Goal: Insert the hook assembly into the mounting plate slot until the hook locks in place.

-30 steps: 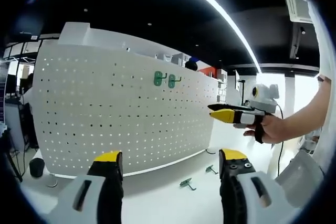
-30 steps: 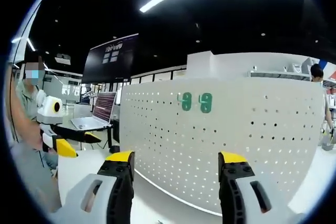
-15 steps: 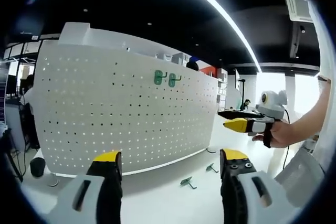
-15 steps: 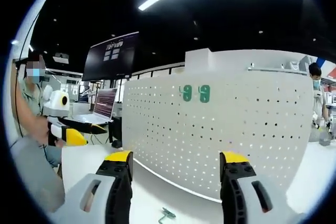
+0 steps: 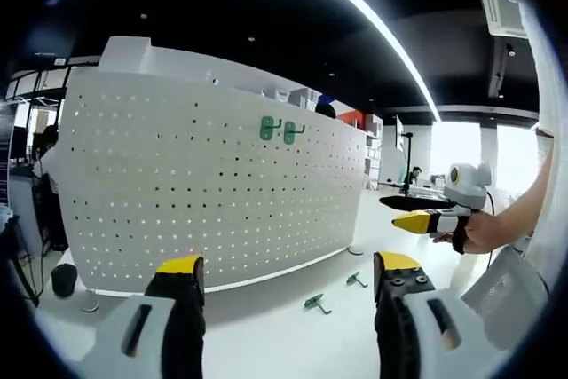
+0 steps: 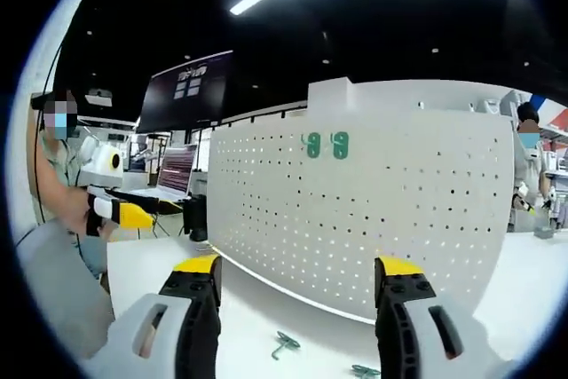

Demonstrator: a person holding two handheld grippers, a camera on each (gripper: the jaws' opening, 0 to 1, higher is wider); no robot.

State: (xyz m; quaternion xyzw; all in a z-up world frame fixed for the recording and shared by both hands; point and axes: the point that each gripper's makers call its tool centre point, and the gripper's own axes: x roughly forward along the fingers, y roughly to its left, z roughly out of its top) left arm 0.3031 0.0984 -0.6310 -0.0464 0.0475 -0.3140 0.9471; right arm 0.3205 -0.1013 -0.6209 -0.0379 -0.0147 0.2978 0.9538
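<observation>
A white perforated mounting plate [image 5: 204,193] [image 6: 373,210] stands upright on the white table. Two green hooks [image 5: 280,130] [image 6: 325,145] hang side by side near its top edge. Two more green hooks lie loose on the table in front of the plate: one [image 5: 313,304] [image 6: 284,343] nearer, the other [image 5: 357,280] [image 6: 364,370] further right. My left gripper [image 5: 288,268] is open with nothing between its jaws, and appears at the left of the right gripper view [image 6: 133,215]. My right gripper [image 6: 297,268] is open and empty too, seen held by a hand at the right of the left gripper view [image 5: 426,215].
The white table [image 5: 266,335] runs in front of the plate. A laptop [image 6: 169,185] and a dark wall screen [image 6: 182,90] sit behind on the left. A person [image 6: 528,166] stands at the far right behind the plate.
The right gripper has drawn back and down from the plate, so both loose hooks on the table have come into its view. In the left gripper view it has slid right and lower.
</observation>
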